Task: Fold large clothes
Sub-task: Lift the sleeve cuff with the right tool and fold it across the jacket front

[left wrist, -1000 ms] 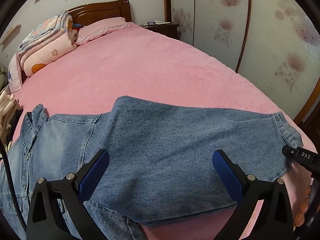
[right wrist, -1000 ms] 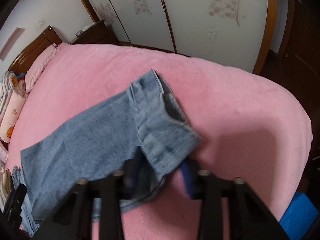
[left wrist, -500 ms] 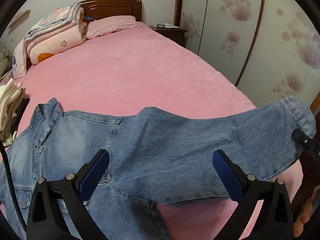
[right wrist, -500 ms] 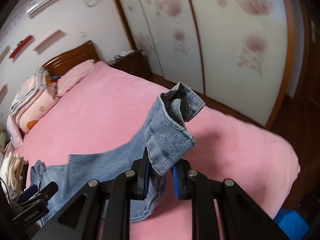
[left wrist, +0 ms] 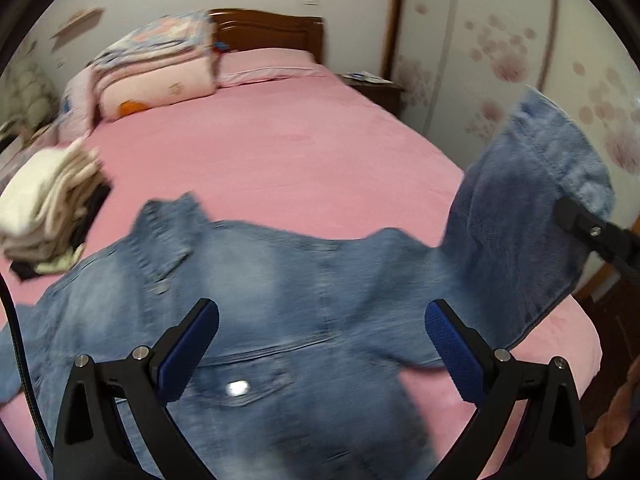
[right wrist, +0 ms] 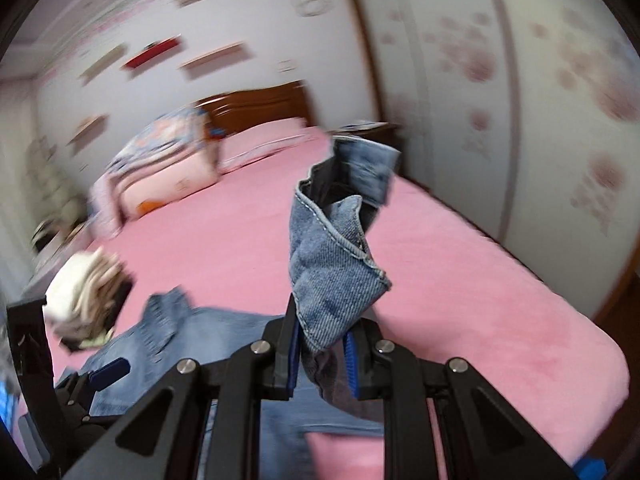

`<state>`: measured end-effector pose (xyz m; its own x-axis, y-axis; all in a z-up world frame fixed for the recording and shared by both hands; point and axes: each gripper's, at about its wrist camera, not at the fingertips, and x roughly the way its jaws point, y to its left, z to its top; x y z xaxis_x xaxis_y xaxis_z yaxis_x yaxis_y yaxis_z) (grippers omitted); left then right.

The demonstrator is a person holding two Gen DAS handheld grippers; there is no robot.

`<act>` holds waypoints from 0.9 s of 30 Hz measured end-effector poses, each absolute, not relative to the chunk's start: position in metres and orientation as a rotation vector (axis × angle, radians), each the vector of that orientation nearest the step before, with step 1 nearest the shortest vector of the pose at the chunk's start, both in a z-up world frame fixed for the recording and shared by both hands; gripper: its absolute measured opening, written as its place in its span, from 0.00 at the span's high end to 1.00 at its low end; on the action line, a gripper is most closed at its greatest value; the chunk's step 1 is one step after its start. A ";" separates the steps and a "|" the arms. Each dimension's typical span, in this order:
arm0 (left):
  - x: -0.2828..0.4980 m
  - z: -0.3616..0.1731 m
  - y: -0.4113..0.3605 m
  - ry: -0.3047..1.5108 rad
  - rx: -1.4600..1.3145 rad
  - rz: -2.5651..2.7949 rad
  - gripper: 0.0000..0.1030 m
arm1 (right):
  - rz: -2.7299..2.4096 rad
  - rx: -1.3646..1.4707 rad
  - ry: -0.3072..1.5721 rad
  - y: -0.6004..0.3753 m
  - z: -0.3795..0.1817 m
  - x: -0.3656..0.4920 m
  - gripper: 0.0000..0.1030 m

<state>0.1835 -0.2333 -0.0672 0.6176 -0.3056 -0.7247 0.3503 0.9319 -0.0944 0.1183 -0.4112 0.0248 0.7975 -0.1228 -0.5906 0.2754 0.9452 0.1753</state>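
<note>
A light blue denim jacket (left wrist: 280,320) lies spread on the pink bed (left wrist: 280,152), collar toward the left. Its right sleeve (left wrist: 532,208) is lifted into the air. My right gripper (right wrist: 322,356) is shut on the sleeve's cuff (right wrist: 336,264), which stands up above the blue pads; in the left wrist view the right gripper (left wrist: 576,220) shows at the right edge, clamped on the raised sleeve. My left gripper (left wrist: 320,344) hovers open over the jacket's body, nothing between its fingers.
A stack of folded cream and dark clothes (left wrist: 48,216) sits at the bed's left edge. Folded quilts (left wrist: 156,68) and a pink pillow (left wrist: 268,64) lie by the wooden headboard. A nightstand (left wrist: 372,84) and flowered wardrobe doors (left wrist: 500,52) stand on the right.
The right gripper has lifted the sleeve cuff off the bed and carried it up and toward the jacket's body. The left gripper has moved left and risen, staying open.
</note>
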 end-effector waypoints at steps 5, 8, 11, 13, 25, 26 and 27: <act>0.200 -0.092 -0.137 0.878 -0.056 -0.268 0.00 | -0.083 0.174 0.706 -0.331 -0.023 0.163 0.82; 0.212 -0.120 -0.090 0.937 -0.130 -0.220 0.00 | -0.069 0.117 0.777 -0.292 -0.070 0.189 0.82; 0.220 -0.150 -0.057 1.000 -0.189 -0.196 0.01 | -0.092 0.068 0.880 -0.267 -0.120 0.207 0.81; 0.223 -0.167 -0.047 1.040 -0.205 -0.196 0.02 | -0.113 0.023 0.961 -0.258 -0.150 0.216 0.78; 0.226 -0.182 -0.084 1.085 -0.248 -0.410 0.06 | -0.084 -0.023 0.952 -0.277 -0.121 0.157 0.51; 0.228 -0.183 -0.089 1.097 -0.267 -0.435 0.09 | -0.084 -0.008 0.944 -0.281 -0.116 0.150 0.51; 0.229 -0.185 -0.093 1.116 -0.287 -0.463 0.11 | -0.085 0.010 0.934 -0.286 -0.112 0.144 0.51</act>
